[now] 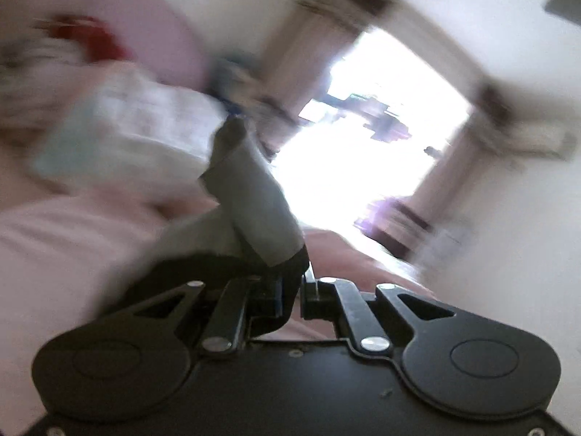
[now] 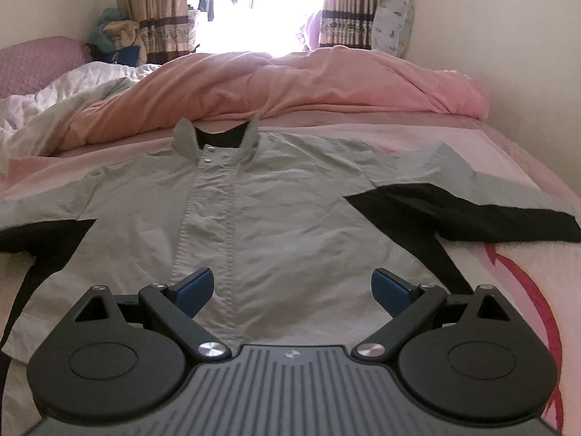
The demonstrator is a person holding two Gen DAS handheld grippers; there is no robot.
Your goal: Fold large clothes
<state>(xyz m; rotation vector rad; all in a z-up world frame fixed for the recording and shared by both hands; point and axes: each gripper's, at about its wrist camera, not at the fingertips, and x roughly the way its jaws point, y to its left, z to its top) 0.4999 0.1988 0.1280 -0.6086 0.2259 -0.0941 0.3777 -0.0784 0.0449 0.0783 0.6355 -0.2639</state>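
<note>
Grey-and-black jacket [image 2: 276, 196] spread flat, front up, on pink bed sheet [image 2: 508, 265], collar [image 2: 185, 138] toward window, snap placket down the middle, both sleeves out to the sides w/ black panels. Right gripper [image 2: 292, 290] hovering over lower front of jacket, jaws wide apart, blue pads [image 2: 194, 289] either side of placket, nothing between them, no contact w/ fabric visible. Left gripper [image 1: 296, 283] clamped tight on a bunch of grey-and-black fabric [image 1: 250, 196], prob. jacket sleeve or edge, can't tell which part; cloth standing up from the jaws in a twisted fold. Left view badly blurred and tilted: pink bed, white bedding [image 1: 138, 116], red blob [image 1: 90, 36], bright window [image 1: 381, 127] at a slant. Beyond jacket in right view: rumpled pink duvet [image 2: 326, 83] across bed, white quilt [image 2: 54, 105] at left, pink headboard [image 2: 36, 58] far left, striped curtains [image 2: 159, 11] framing bright window, patterned white bag or pillow [image 2: 392, 25] in right corner by wall.
</note>
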